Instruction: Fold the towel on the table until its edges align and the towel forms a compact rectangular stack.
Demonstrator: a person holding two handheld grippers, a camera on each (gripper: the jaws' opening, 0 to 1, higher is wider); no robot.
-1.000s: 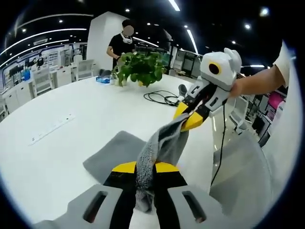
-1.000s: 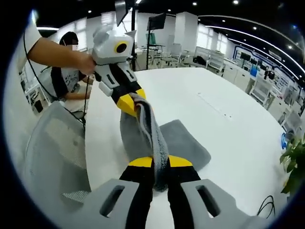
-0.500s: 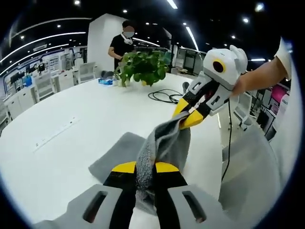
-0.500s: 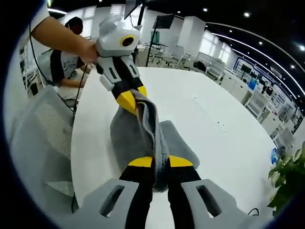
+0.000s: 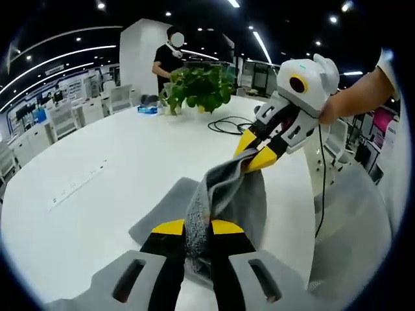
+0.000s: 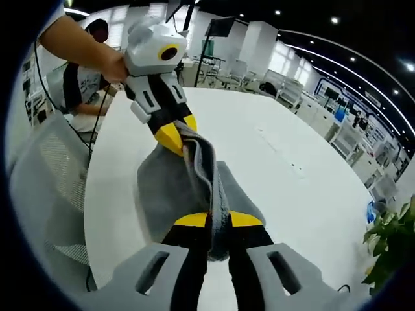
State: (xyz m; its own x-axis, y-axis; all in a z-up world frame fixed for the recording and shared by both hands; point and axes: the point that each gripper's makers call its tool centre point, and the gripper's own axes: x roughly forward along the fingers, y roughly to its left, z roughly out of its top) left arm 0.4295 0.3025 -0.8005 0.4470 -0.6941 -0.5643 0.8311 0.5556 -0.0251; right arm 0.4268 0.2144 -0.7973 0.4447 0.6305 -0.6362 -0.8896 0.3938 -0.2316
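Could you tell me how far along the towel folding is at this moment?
Done: both claws have gripped the grey towel, the left claw and the right claw each shut on one end of a lifted edge. In hand: that edge hangs stretched between them above the white table, with the rest lying flat. Left: laying it over, aligning the edges and forming the compact rectangular stack.

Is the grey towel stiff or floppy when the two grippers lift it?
Probably floppy: the towel sags between the left gripper and right gripper. It likely grips well, since its surface looks fluffy.
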